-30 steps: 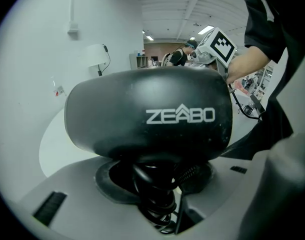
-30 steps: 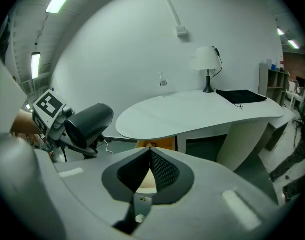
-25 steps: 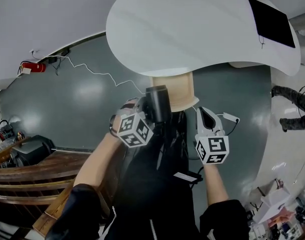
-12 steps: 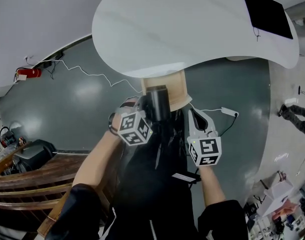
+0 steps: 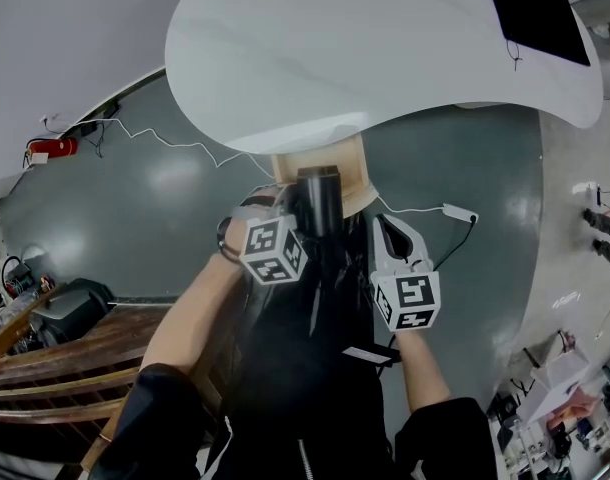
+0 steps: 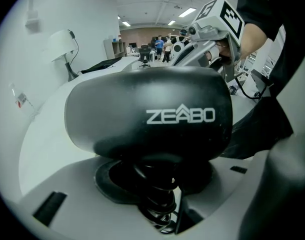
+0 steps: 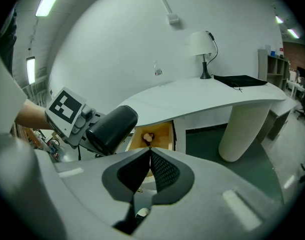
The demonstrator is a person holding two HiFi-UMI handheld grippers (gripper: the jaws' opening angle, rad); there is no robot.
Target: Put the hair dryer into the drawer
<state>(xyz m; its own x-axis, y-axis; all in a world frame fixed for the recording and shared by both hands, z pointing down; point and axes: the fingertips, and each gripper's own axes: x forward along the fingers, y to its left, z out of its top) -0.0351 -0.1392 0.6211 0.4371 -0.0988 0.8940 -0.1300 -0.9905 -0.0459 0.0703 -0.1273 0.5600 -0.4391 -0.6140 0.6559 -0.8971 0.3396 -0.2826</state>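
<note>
The hair dryer [image 6: 147, 116] is matte black with a stubby barrel, white ZEABO lettering and a coiled black cord. The left gripper [image 5: 290, 213] jaws clamp it, holding it in the air near the open wooden drawer [image 7: 165, 134] under the white tabletop [image 5: 385, 58]. The right gripper [image 7: 148, 156] jaws are closed, empty, beside it.

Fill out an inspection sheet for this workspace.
Surface: white desk.
Job's things: dryer held in the air near the open drawer, not yet inside.
Clutter: lamp and black pad on the desk.
Grippers: left gripper shut on the dryer; right gripper shut, empty.
Cables: dryer's coiled cord; white cable on the floor.
Surroundings: green floor, wooden steps at left.
</note>
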